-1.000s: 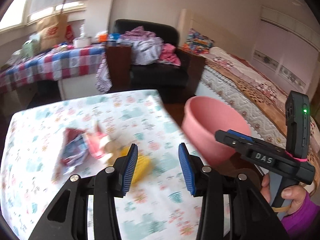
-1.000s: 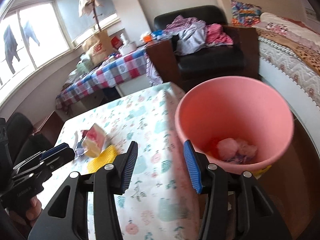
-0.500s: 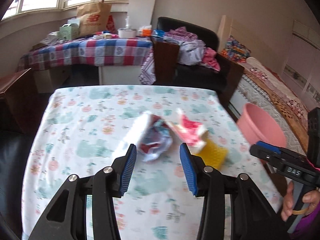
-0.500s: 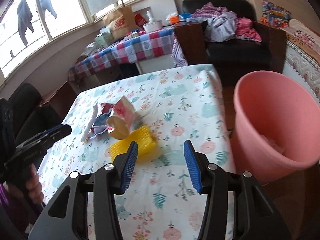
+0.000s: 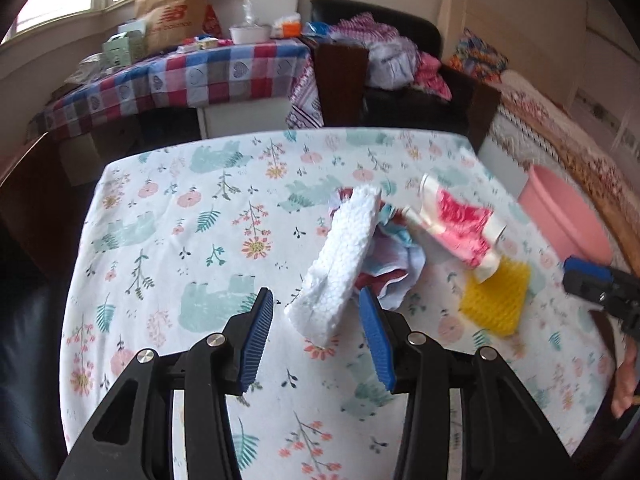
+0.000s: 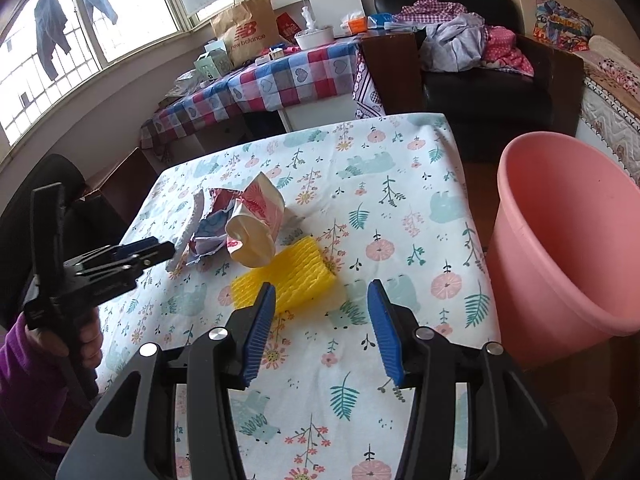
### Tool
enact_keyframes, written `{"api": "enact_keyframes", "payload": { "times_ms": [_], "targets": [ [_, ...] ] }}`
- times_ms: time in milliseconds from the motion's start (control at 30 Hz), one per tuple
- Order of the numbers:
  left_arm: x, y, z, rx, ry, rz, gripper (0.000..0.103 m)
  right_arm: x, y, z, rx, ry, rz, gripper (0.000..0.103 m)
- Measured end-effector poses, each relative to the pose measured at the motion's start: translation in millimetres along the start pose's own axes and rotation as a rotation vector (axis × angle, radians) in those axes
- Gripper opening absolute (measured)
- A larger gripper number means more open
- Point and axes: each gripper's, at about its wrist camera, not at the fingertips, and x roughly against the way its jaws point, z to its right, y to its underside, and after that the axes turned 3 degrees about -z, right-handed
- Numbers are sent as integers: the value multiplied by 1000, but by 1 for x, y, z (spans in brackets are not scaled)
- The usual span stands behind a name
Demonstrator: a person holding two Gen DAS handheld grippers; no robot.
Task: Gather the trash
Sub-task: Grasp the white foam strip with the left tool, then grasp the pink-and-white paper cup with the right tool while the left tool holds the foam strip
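A white foam strip [image 5: 343,263] lies on the floral tablecloth [image 5: 200,240], its near end between the blue pads of my open left gripper [image 5: 318,328], untouched. Behind it sit a crumpled red-and-blue wrapper [image 5: 394,258], a crushed pink-and-cream paper cup [image 5: 460,228] and a yellow foam net [image 5: 496,298]. In the right wrist view the yellow foam net [image 6: 286,278] lies just ahead of my open right gripper [image 6: 320,324], with the paper cup [image 6: 256,224] and wrapper [image 6: 216,224] beyond. The pink bucket [image 6: 568,240] stands off the table's right edge. The left gripper [image 6: 120,260] hovers by the wrapper.
A checked-cloth table [image 6: 280,76] with a paper bag and boxes stands behind. A black armchair [image 6: 480,60] piled with clothes is at the back right. A bed [image 5: 560,140] runs along the right. A hand in a purple sleeve [image 6: 24,360] holds the left gripper.
My left gripper swung from the bucket side over to the table and dropped toward the white foam strip. My right gripper turned from the bucket toward the yellow net.
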Motion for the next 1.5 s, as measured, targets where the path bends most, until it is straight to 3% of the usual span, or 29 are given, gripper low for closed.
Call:
{"api": "enact_keyframes", "payload": {
  "times_ms": [300, 400, 900, 1267, 1300, 1333, 1367, 1500],
  "targets": [
    [-17, 3, -9, 9, 64, -47, 44, -4, -2, -8, 21, -24, -4, 49],
    [-17, 7, -7, -2, 80, -47, 33, -6, -5, -14, 40, -35, -4, 49],
    [29, 20, 0, 59, 44, 39, 31, -22, -34, -45, 90, -111, 18, 49],
    [48, 31, 2, 112, 58, 62, 31, -49, -43, -61, 156, -38, -6, 48],
    [49, 31, 2, 113, 60, 63, 31, -50, -42, -60, 157, -38, -9, 47],
    [50, 31, 3, 113, 62, 64, 31, -51, -40, -59, 159, -38, -13, 36],
    [51, 30, 4, 111, 63, 65, 31, -52, -39, -59, 162, -33, -19, 32],
    [55, 30, 10, 106, 61, 73, 31, -46, -36, -54, 157, -36, -6, 27]
  ]
}}
